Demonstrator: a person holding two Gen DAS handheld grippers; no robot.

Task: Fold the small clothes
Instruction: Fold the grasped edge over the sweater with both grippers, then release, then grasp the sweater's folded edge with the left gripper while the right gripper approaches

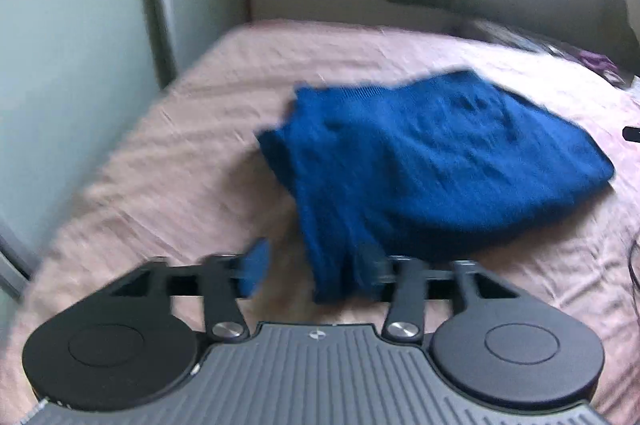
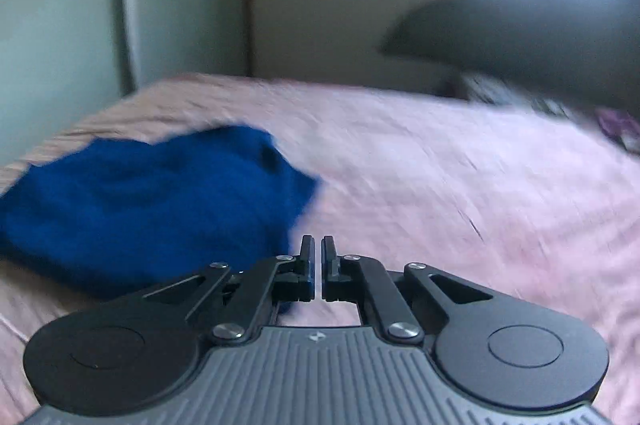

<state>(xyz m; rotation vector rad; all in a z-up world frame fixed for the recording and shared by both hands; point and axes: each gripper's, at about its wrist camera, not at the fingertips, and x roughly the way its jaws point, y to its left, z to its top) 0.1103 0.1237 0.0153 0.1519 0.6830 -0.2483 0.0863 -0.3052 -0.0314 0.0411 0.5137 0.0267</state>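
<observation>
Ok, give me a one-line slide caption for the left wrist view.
Open left gripper with a corner of the blue knit garment hanging between its fingers, over the pink bedspread.

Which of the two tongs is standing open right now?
The left tongs: their jaws stand wide apart around the blue knit garment's near edge. The right tongs are shut, empty.

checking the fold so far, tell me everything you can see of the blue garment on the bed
The blue garment is a deep blue knit, ribbed along its far edge, lying in a loosely folded, lumpy heap on the pink bedsheet. A narrower part trails from the heap toward the left gripper and ends between its open fingers; contact is too blurred to tell. In the right wrist view it lies left of the shut right gripper, which holds nothing.
</observation>
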